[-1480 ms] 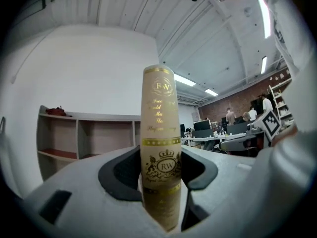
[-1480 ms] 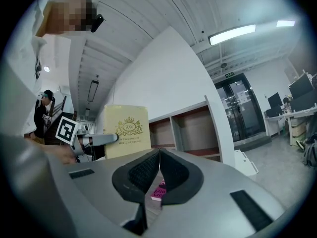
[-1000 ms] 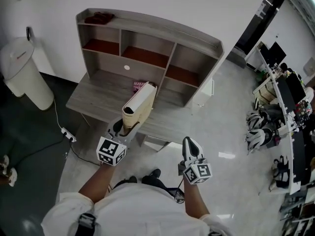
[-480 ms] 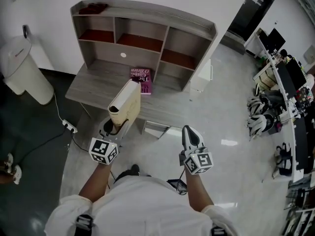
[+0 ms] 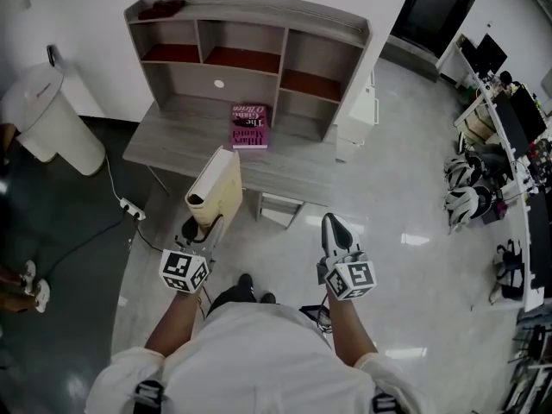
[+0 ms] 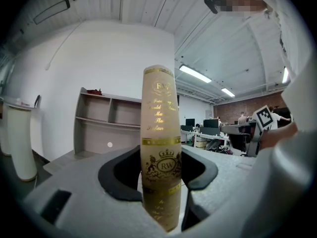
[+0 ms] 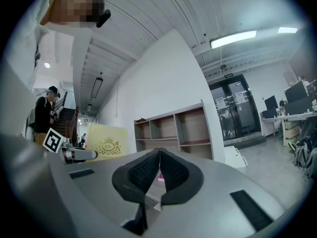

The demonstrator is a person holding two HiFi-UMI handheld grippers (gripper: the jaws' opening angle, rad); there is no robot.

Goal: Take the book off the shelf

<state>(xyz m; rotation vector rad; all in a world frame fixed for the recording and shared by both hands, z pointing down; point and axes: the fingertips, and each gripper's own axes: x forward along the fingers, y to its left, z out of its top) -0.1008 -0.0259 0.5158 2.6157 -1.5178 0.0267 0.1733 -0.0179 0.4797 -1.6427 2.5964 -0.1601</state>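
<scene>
left hand-held gripper [image 6: 161, 176] pinching thick cream gilt-lettered book [image 6: 159, 114] | right hand-held gripper [image 7: 159, 168] pressed together

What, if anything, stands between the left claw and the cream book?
Nothing visible. The left gripper has its jaws closed on the spine of the cream book, holding it out of the shelf unit.

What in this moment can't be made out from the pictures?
- Cream book spine lettering: left gripper view, blurred.
- Dark thing atop the shelf: head view, too small to identify.
- Pink book: right gripper view, almost hidden behind the shut right tongs.
</scene>
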